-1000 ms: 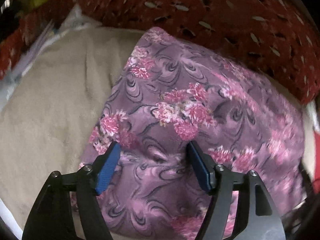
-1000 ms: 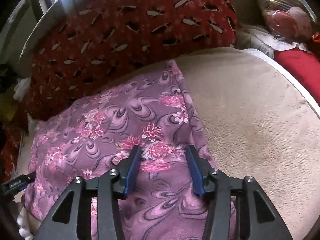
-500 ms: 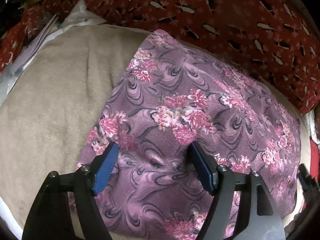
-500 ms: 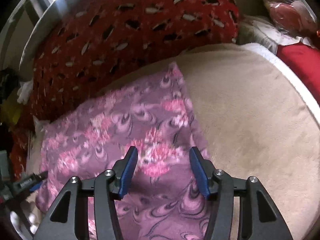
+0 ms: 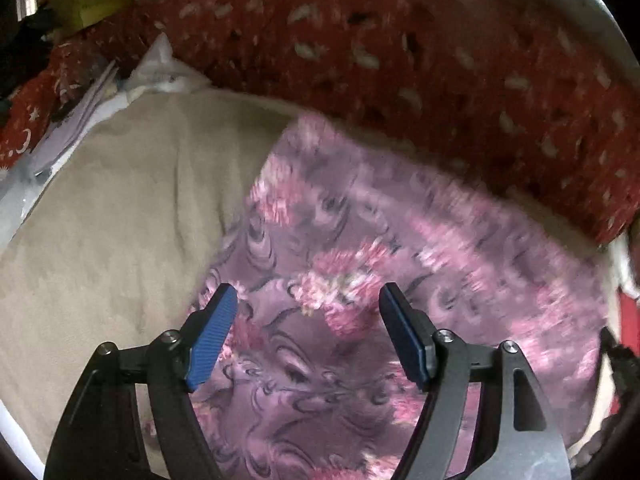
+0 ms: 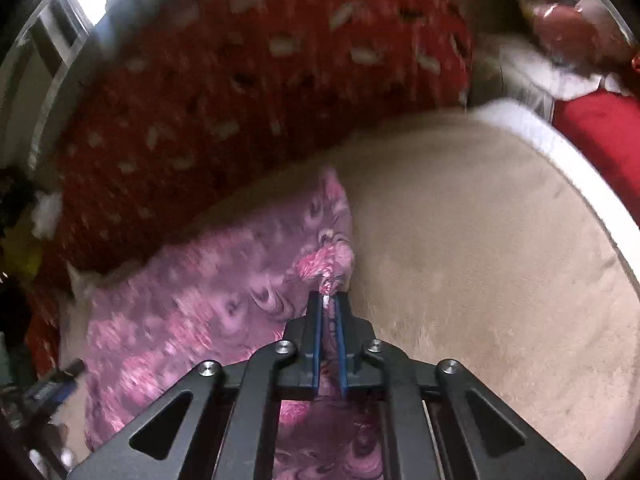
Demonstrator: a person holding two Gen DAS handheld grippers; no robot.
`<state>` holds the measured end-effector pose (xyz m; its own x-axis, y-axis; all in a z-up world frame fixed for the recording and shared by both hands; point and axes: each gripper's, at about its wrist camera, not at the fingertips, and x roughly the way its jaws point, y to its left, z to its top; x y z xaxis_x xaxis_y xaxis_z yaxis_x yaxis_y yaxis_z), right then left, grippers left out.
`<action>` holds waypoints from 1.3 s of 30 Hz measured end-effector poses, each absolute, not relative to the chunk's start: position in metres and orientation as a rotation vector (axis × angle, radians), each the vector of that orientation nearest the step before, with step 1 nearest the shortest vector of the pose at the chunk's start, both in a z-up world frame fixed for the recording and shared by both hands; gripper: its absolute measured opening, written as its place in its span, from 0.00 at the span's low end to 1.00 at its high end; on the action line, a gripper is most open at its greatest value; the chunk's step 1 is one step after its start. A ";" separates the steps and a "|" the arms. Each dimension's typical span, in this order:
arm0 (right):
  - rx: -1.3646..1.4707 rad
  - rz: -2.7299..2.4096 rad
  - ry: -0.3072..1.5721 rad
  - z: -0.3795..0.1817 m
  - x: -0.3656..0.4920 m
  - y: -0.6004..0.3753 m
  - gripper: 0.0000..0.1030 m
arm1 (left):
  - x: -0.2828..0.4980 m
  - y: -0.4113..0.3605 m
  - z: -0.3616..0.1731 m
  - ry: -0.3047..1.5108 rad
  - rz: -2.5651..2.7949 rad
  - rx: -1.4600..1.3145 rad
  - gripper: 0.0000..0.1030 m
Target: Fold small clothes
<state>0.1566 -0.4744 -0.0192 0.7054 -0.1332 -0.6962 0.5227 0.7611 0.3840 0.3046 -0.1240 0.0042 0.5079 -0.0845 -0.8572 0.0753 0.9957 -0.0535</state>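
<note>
A purple garment with pink flowers [image 5: 360, 272] lies on a beige blanket [image 5: 120, 240]. My left gripper [image 5: 308, 320] is open, its blue pads over the garment's left part, holding nothing. In the right wrist view the same garment [image 6: 200, 300] lies left of centre. My right gripper [image 6: 329, 312] is shut on a bunched fold of the garment at its right edge, and cloth pokes out past the fingertips. Both views are blurred by motion.
A red patterned blanket [image 5: 400, 60] lies along the far side and also shows in the right wrist view [image 6: 240, 80]. Papers [image 5: 76, 120] lie at the far left. A red cushion [image 6: 600, 136] and a plastic bag [image 6: 560, 20] sit at the right.
My right gripper has closed on the garment's right edge and bunched the cloth. My left gripper stays open and has drawn back slightly over the garment.
</note>
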 end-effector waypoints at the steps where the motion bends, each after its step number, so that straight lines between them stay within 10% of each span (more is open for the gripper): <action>1: 0.609 -0.413 0.716 -0.026 0.155 -0.476 0.06 | 0.306 -0.127 -0.007 1.068 -0.099 0.009 0.71; 8: 0.638 -0.435 0.713 -0.024 0.164 -0.484 0.14 | 0.301 -0.127 -0.007 1.056 -0.132 -0.032 0.73; 12: 0.700 -0.429 0.683 -0.018 0.184 -0.494 0.40 | 0.299 -0.126 -0.001 1.019 -0.141 -0.045 0.73; 16: 0.706 -0.517 0.745 -0.039 0.210 -0.506 0.41 | 0.301 -0.128 -0.002 1.019 -0.154 -0.041 0.73; 19: 0.678 -0.438 0.747 -0.041 0.216 -0.505 0.04 | 0.307 -0.133 -0.012 1.036 -0.140 0.004 0.73; 39: 0.319 -0.338 0.789 -0.028 0.197 -0.387 0.36 | 0.318 -0.117 -0.018 1.110 -0.125 -0.029 0.85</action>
